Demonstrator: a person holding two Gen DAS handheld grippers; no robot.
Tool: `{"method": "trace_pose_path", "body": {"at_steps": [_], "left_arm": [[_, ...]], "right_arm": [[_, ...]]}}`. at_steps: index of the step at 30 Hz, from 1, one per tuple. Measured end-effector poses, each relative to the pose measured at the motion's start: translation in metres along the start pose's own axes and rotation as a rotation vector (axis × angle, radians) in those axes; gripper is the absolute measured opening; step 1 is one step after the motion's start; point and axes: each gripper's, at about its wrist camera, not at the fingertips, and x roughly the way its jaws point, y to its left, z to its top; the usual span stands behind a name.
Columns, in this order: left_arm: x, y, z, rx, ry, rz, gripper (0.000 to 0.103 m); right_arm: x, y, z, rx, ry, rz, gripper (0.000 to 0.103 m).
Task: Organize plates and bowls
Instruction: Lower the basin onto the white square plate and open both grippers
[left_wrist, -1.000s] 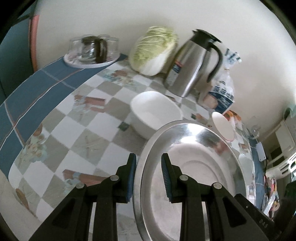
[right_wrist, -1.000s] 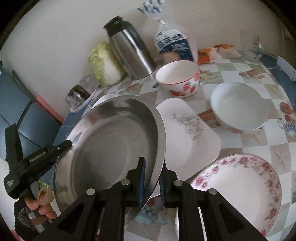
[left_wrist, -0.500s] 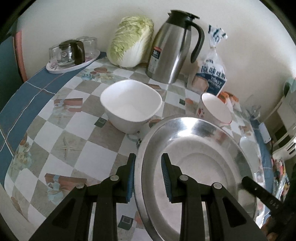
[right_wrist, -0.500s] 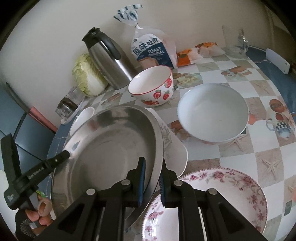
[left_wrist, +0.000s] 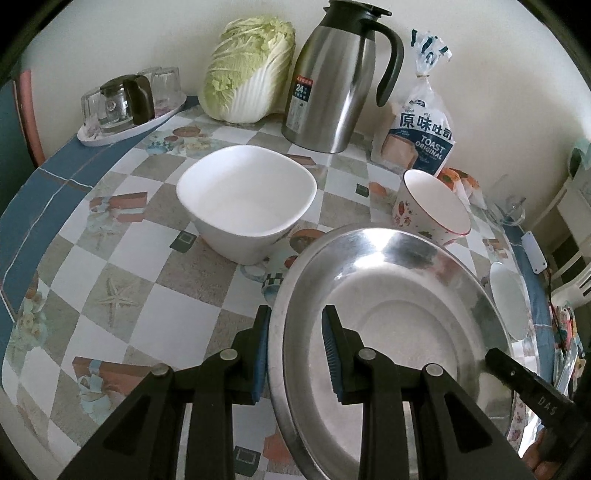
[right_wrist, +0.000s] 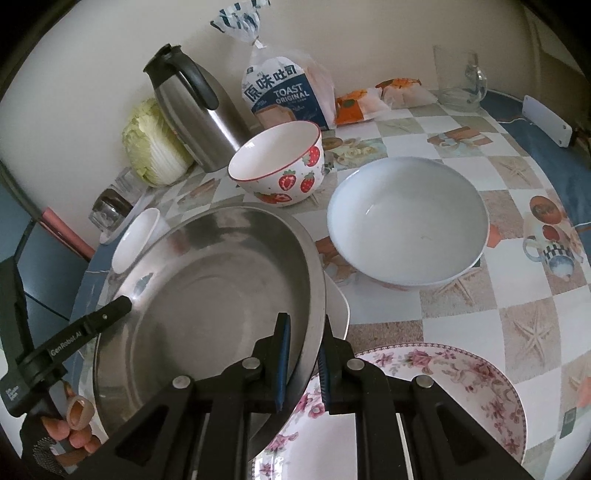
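1. I hold the steel basin (right_wrist: 207, 295) by its rim from two sides, tilted above the checked tablecloth (left_wrist: 122, 266).
2. My right gripper (right_wrist: 301, 363) is clamped on the near rim: one blue pad inside the wall, the other outside, both pressing the metal.
3. My left gripper (left_wrist: 295, 350) straddles the opposite rim. The outer pad lies against the wall; the inner pad looks set a little off the metal, so I cannot tell whether the grip is firm.
4. Seen from the right wrist, the basin hangs over a white square plate (right_wrist: 338, 306) and overlaps the edge of the floral plate (right_wrist: 443, 398) nearest me.
5. The white square bowl (left_wrist: 245, 201) stands just beyond the basin on my left side; the strawberry bowl (right_wrist: 282, 166) stands beyond it, near the toast bag (right_wrist: 286, 96).
6. A round white bowl (right_wrist: 406, 221) sits between the strawberry bowl and the floral plate.
7. A steel jug (left_wrist: 332, 81) and a cabbage (left_wrist: 247, 66) stand against the wall.
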Motion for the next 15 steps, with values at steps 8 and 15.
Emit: {"method": "trace_pose_path", "body": {"at_steps": [8,15], "left_arm": [[0.005,-0.007,0.003,0.033,-0.004,-0.008,0.029],[0.013,-0.010,0.005,0.057,0.007,-0.009,0.029]], "right_arm": [[0.007,-0.006,0.002,0.011,-0.002,-0.033,0.014],[0.006,-0.009,0.005,0.019,-0.018,-0.042,0.014]]}}
